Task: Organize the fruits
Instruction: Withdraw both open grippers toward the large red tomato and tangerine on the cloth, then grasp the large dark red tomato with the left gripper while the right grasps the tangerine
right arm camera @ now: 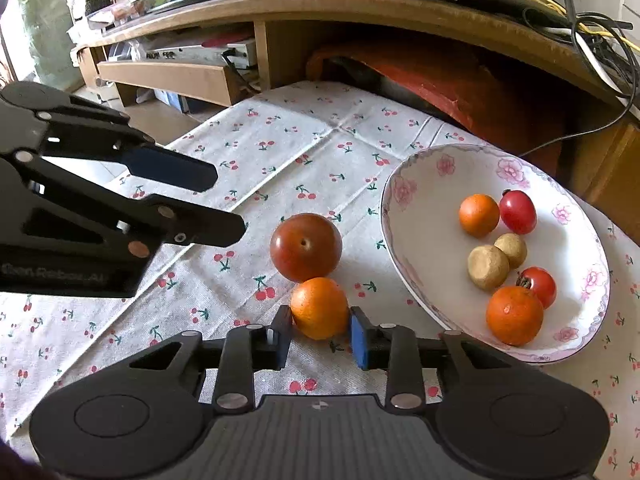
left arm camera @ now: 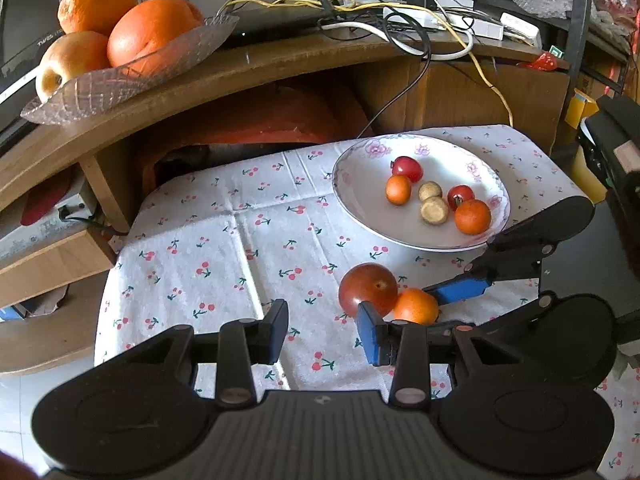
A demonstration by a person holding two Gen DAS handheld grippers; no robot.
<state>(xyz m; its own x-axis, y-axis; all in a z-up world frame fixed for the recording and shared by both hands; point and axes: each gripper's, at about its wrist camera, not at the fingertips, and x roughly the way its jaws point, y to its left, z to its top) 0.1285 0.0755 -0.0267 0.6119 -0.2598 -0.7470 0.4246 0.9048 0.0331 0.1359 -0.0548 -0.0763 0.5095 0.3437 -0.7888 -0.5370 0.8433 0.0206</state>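
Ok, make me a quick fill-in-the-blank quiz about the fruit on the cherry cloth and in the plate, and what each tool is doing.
1. The right tool has its fingers on either side of the small ____ on the cloth.
2. The floral plate holds ____ pieces of fruit.
3. The left tool is open and holds ____.
4. The dark red tomato lies on the cloth, ____ the plate.

Missing words: orange; six; nothing; outside

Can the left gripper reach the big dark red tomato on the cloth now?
Probably yes. The left gripper is open and empty, and the tomato lies just ahead. But the right gripper, closed around the small orange touching it, crowds one side.
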